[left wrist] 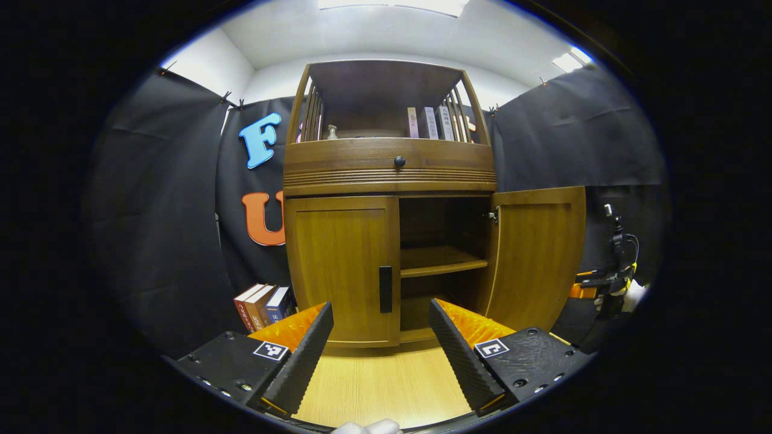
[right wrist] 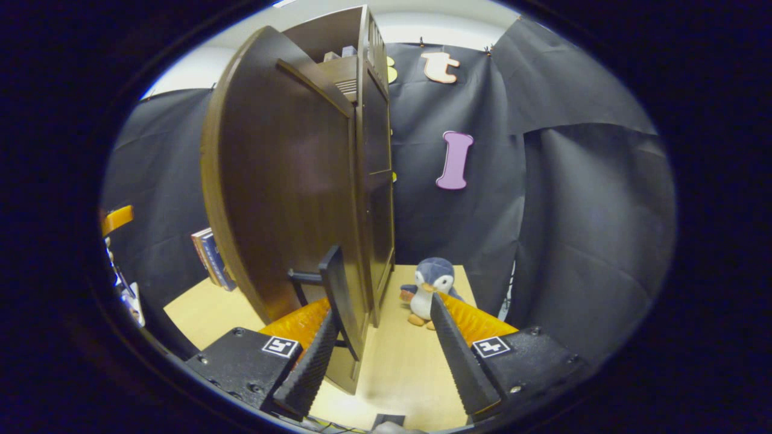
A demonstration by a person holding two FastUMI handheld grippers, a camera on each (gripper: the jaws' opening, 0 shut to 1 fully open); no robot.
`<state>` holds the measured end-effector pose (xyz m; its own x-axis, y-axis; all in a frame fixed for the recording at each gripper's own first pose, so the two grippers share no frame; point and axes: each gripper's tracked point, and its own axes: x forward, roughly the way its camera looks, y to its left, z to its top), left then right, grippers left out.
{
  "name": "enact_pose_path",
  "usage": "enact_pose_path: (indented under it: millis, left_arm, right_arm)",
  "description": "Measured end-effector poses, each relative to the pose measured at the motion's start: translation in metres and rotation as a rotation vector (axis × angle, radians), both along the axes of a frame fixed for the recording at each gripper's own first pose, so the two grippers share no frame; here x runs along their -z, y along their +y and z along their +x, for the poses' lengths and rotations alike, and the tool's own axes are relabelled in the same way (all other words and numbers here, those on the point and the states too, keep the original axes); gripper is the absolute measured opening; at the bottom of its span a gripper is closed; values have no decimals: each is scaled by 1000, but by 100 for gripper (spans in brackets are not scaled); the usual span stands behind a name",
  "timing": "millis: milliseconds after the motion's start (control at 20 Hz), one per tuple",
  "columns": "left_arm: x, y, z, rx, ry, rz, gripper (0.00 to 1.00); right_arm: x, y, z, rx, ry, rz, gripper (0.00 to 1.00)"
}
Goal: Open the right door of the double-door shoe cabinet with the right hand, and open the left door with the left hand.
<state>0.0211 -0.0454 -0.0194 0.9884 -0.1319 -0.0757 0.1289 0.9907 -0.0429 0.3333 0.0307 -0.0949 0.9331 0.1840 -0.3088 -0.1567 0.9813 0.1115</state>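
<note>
1. Nearest in the left gripper view, the left gripper (left wrist: 381,337) hangs with jaws apart and empty, facing the brown wooden double-door shoe cabinet (left wrist: 389,175) standing on the pale wooden floor (left wrist: 380,386).
2. Left of the cabinet's base, three books (left wrist: 263,304) lean by the booth wall.
3. Its left door (left wrist: 341,268) is shut, with one dark vertical handle (left wrist: 385,289) at its inner edge; I judge grasping and pulling this comes next.
4. Its right door (left wrist: 537,256) stands swung open.
5. In the right gripper view, the right gripper (right wrist: 381,346) straddles that door's edge, jaws apart, near one plush penguin (right wrist: 431,289).
</note>
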Motion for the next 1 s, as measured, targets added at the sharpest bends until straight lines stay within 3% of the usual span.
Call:
enact_pose_path:
  millis: [100, 200, 450, 550, 650, 700, 750, 1000]
  left_arm:
    - [1, 3, 5, 7, -2, 6, 100]
    - [2, 6, 11, 10, -8, 19, 96]
    - [6, 9, 30, 14, -9, 22, 96]
    - [7, 7, 40, 20, -12, 21, 100]
    - [8, 7, 52, 21, -16, 24, 95]
    - [10, 6, 57, 19, -18, 24, 100]
    - [10, 6, 63, 17, -18, 26, 96]
    - [26, 3, 85, 12, -3, 19, 96]
  right_arm:
    - [-7, -8, -19, 22, -9, 32, 91]
    - [-17, -19, -30, 81, -29, 29, 100]
    - [-70, -12, -74, 220, -122, -33, 97]
    - [-88, 6, -85, 271, -143, -52, 97]
    - [-100, 37, -92, 286, -160, -51, 98]
    - [-101, 51, -95, 291, -160, -55, 97]
    - [-100, 67, -96, 289, -158, -61, 99]
    - [-77, 134, -93, 246, -122, -61, 99]
